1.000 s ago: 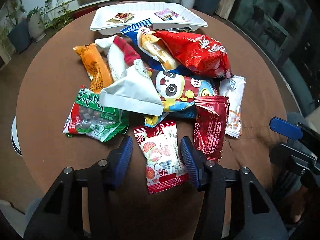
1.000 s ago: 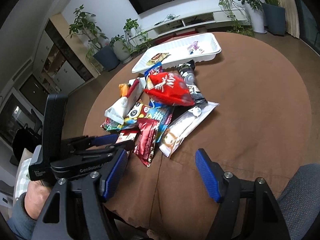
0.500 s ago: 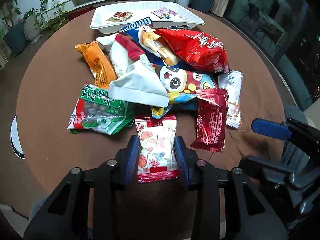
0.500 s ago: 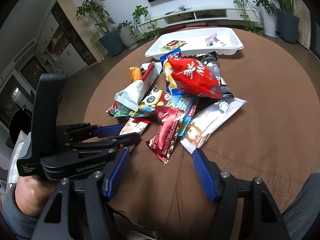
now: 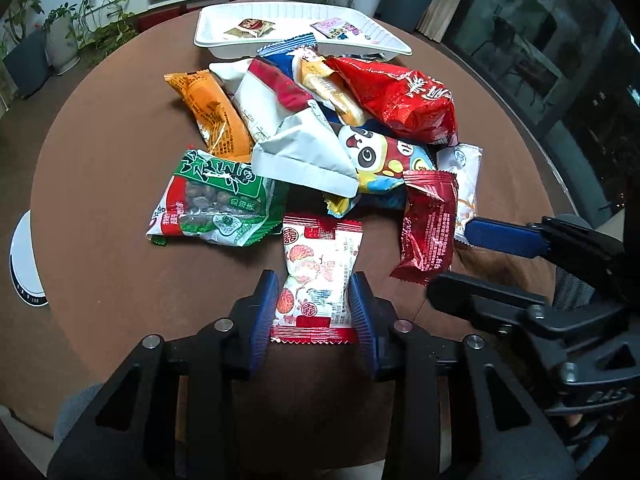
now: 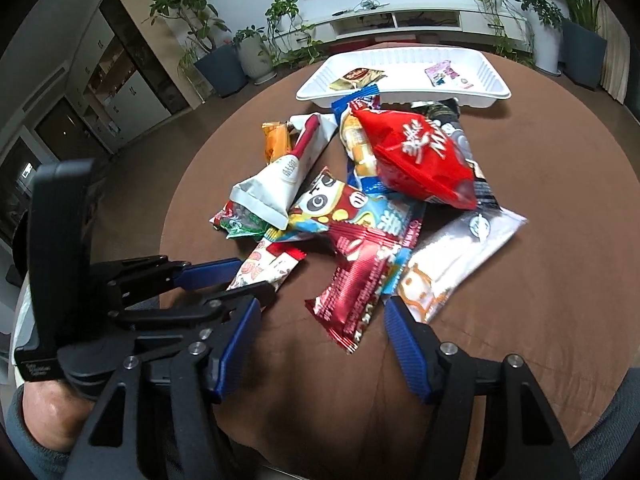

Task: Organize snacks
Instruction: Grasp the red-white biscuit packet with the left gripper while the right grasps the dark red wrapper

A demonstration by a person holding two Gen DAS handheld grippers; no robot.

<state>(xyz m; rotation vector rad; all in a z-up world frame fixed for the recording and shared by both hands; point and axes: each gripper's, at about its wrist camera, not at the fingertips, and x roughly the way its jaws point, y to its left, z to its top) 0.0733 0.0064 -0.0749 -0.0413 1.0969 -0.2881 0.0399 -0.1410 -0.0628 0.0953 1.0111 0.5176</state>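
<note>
Left tool (image 5: 314, 308) had both pads pinching the red-white snack packet (image 5: 318, 276) near the worktop's (image 5: 100, 272) near edge; right tool (image 6: 320, 344) gaped wide, holding nothing.

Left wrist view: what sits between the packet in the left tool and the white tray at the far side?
The snack pile: between the red-and-white packet and the white tray, the panda bag and white wrapper lie nearest, others behind.
</note>
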